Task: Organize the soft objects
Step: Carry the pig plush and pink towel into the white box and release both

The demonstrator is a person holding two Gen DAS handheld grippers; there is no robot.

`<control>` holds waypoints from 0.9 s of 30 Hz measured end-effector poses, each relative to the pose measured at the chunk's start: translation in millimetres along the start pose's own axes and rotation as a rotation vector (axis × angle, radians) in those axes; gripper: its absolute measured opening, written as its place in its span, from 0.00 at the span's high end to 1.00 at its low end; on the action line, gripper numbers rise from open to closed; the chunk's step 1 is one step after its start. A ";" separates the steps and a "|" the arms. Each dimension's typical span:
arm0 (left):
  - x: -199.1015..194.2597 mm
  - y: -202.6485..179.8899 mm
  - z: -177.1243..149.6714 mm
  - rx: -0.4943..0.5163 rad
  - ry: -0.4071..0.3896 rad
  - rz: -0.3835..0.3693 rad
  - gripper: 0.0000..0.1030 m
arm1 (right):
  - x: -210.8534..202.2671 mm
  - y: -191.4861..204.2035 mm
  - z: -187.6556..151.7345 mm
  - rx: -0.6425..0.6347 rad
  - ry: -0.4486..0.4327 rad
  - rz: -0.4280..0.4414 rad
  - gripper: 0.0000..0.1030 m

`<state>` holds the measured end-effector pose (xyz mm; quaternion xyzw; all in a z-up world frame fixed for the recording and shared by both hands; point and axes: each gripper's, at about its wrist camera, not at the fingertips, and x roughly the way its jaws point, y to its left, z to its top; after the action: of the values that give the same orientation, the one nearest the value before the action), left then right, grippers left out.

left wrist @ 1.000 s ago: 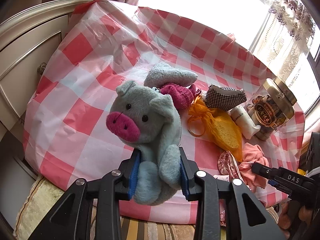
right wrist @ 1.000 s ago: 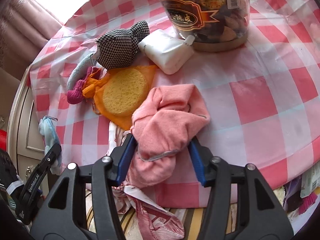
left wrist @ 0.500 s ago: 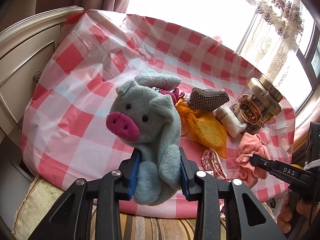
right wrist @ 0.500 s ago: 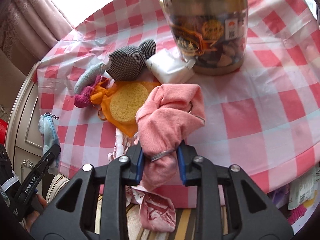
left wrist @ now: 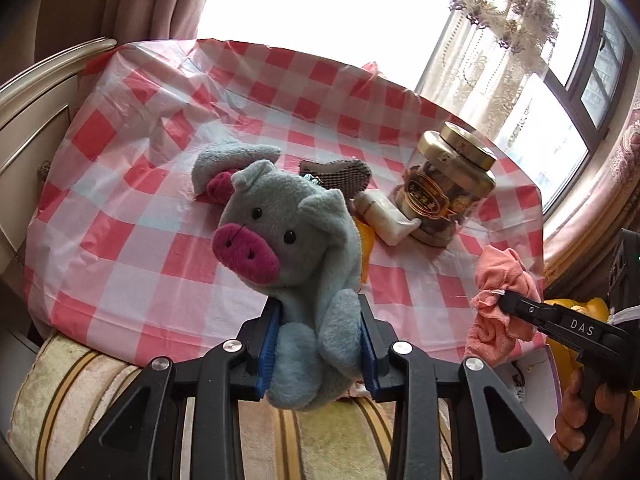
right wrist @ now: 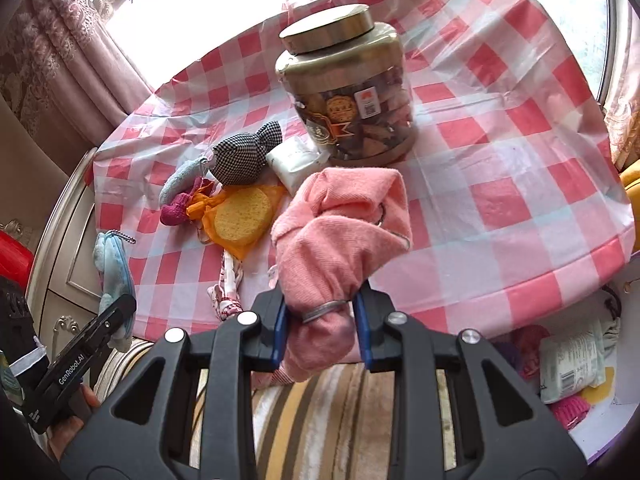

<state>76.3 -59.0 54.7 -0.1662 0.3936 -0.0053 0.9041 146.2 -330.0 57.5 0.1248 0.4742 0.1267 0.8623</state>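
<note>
Pink cloth (right wrist: 340, 232) now pinched between the blue pads of the right gripper (right wrist: 320, 326), bunched at a metal ring and raised clear of the checked tablecloth (right wrist: 500, 160); a second ago loose between wide-spread jaws, still resting on the table. Grey plush pig (left wrist: 292, 248) clamped at the body in the left gripper (left wrist: 318, 350), as before, also lifted higher, with the table edge further below. Means both soft things picked and in hand, probably ready for carrying off to wherever they belong; a box (right wrist: 592, 432) with other soft items at lower right of the right wrist view looks a likely destination.

Left on the table: houndstooth pouch (right wrist: 244, 156), grey and magenta plush piece (right wrist: 180, 192), yellow sponge in orange mesh bag (right wrist: 240, 216), white packet (right wrist: 296, 160), patterned fabric strip (right wrist: 228, 280).

Readable: "DAS" on the right gripper's side, "GenRobot.AI" on the left gripper's side. Gold-lidded jar (right wrist: 348, 88) label in Chinese characters, too small for reading.
</note>
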 end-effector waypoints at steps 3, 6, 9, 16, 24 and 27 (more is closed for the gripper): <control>-1.8 -16.6 -6.4 0.025 0.013 -0.028 0.65 | -16.6 -15.6 -4.6 -0.005 -0.012 -0.028 0.69; -2.9 -33.5 -13.0 0.047 0.034 -0.065 0.65 | -31.7 -31.1 -9.8 -0.009 -0.020 -0.052 0.69; -4.2 -52.3 -20.4 0.077 0.057 -0.106 0.65 | -46.8 -47.7 -16.0 -0.016 -0.027 -0.087 0.69; -5.2 -100.0 -42.6 0.154 0.123 -0.233 0.65 | -70.7 -92.3 -38.5 -0.004 0.004 -0.164 0.69; -7.0 -148.6 -67.1 0.259 0.195 -0.346 0.65 | -86.8 -143.2 -54.7 0.077 0.018 -0.252 0.69; -8.5 -165.9 -76.4 0.295 0.222 -0.389 0.64 | -94.0 -152.9 -55.4 0.088 0.006 -0.275 0.69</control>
<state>36.0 -237.2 62.7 -0.1034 0.4461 -0.2548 0.8517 65.7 -499.7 51.3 0.0958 0.4947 -0.0130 0.8637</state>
